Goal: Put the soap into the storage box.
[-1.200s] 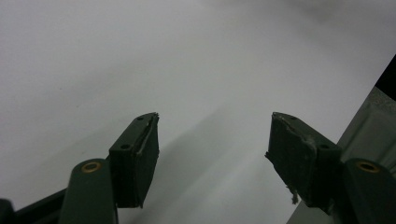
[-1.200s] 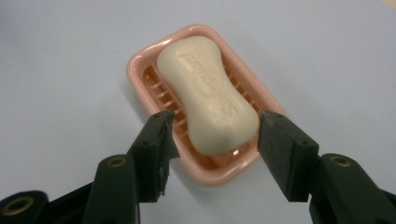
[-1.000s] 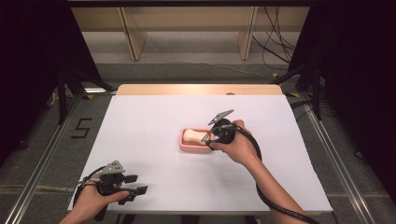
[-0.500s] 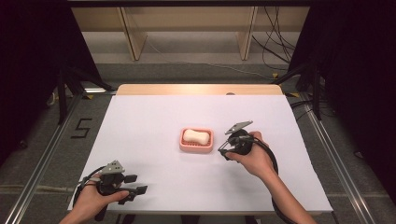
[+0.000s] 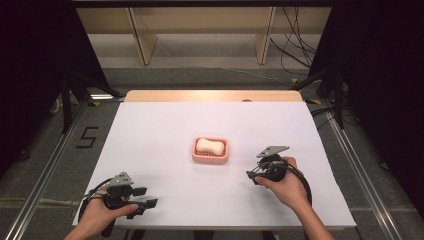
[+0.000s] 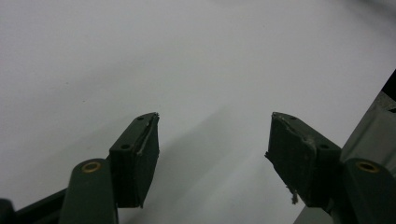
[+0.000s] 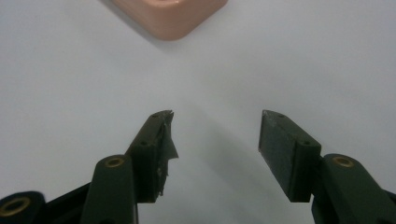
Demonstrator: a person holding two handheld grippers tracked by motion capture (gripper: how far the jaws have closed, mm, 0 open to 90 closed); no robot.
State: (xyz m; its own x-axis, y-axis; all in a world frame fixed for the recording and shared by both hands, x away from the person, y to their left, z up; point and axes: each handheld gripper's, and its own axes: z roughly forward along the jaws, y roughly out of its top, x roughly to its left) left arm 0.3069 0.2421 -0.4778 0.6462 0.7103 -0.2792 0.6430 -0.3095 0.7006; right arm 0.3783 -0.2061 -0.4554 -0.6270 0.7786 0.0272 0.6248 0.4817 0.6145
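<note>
A pale bar of soap (image 5: 210,146) lies in a pink soap dish (image 5: 210,157) at the middle of the white table. My right gripper (image 5: 251,176) is to the right of the dish and a little nearer me, apart from it, open with nothing between its jaws. In the right gripper view (image 7: 215,121) a corner of the pink dish (image 7: 170,16) shows at the top, beyond the spread jaws. My left gripper (image 5: 147,200) rests near the table's front left corner, open and empty. The left gripper view (image 6: 215,123) looks over bare white table.
The white table top (image 5: 165,125) has a wooden strip (image 5: 212,96) along its far edge. Beyond it stand wooden shelf legs (image 5: 142,35) and loose cables (image 5: 295,45) on the floor. Metal rails (image 5: 45,165) run along both sides.
My right gripper has let go at the soap dish and drawn back to the right and toward me, now open and empty. The soap lies in the dish. The left gripper has stayed put.
</note>
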